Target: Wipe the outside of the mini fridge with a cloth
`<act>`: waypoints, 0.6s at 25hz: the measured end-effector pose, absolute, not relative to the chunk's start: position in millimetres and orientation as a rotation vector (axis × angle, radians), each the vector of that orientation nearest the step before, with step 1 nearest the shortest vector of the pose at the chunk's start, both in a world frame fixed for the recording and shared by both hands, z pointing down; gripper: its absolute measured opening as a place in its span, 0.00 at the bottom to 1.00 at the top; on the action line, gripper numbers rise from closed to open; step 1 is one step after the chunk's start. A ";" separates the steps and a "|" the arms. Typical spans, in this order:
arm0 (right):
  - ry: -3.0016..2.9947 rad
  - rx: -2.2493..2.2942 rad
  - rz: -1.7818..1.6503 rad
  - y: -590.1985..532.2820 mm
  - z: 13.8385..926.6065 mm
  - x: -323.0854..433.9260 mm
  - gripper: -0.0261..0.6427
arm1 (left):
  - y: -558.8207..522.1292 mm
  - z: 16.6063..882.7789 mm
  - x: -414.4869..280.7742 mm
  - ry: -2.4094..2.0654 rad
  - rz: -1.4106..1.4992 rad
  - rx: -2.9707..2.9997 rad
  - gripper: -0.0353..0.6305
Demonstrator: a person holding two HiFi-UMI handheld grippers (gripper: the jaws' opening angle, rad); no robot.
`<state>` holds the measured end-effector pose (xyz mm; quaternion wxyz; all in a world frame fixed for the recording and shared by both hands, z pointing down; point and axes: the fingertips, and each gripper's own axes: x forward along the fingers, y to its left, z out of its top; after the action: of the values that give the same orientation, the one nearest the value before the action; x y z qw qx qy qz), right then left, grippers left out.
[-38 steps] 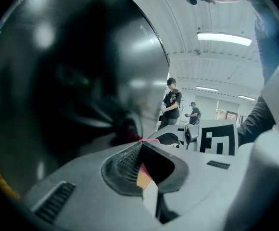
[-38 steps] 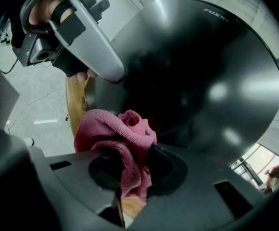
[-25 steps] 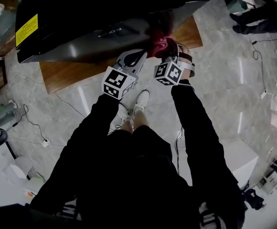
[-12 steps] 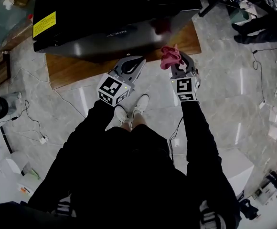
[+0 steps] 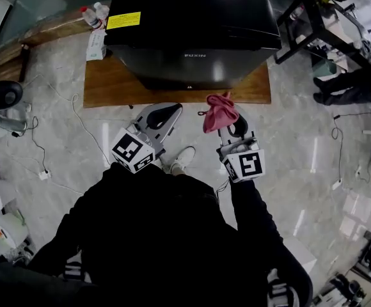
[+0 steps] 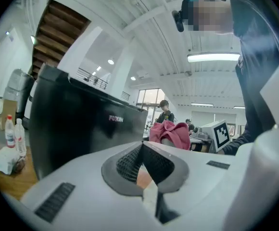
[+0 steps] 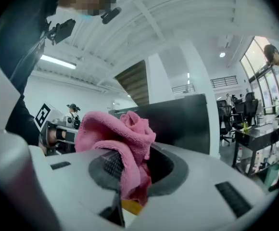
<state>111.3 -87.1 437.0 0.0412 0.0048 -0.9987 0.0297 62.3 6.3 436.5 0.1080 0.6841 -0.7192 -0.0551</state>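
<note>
The black mini fridge (image 5: 192, 24) stands on a low wooden platform (image 5: 109, 85) at the top of the head view. A pink cloth (image 5: 219, 112) is bunched in my right gripper (image 5: 226, 124), which is shut on it. Cloth and gripper hang over the floor just in front of the platform, apart from the fridge. In the right gripper view the cloth (image 7: 115, 129) drapes over the jaws, with the fridge (image 7: 183, 124) behind. My left gripper (image 5: 171, 110) sits to the left of the cloth, shut and empty. The left gripper view shows the fridge front (image 6: 82, 124) and the cloth (image 6: 171, 133).
Bottles (image 5: 93, 15) and a bag (image 5: 96, 43) sit on the platform left of the fridge. Black table legs (image 5: 300, 24) stand at the right, and a person's legs (image 5: 339, 85) beyond. Cables (image 5: 57, 139) trail over the marble floor at left. My white shoe (image 5: 182, 158) is below the grippers.
Both grippers have drawn back from the fridge front toward me. The cloth has come off the fridge and is now held over the floor. The left gripper stays shut and empty.
</note>
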 end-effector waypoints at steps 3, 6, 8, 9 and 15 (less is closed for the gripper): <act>-3.086 -0.166 0.165 -34.8 417.6 88.2 0.17 | 48.5 416.4 45.1 -2.187 -0.175 1.955 0.06; -3.070 -0.348 0.223 26.0 409.4 66.3 0.17 | 104.4 415.2 24.9 -2.243 -0.158 1.877 0.06; -3.040 -0.457 0.241 63.6 408.2 51.6 0.17 | 142.6 416.0 8.0 -2.282 -0.187 1.813 0.06; -3.026 -0.502 0.223 79.5 407.5 41.5 0.17 | 158.6 414.0 -2.6 -2.304 -0.200 1.792 0.06; -3.003 -0.568 0.205 160.8 394.7 -25.7 0.17 | 238.2 399.9 -60.9 -2.367 -0.216 1.789 0.06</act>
<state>-25.7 160.8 394.7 0.0392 -0.1854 -0.9796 0.0669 -60.9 238.2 399.9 0.0832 0.5994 -0.7928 -0.0722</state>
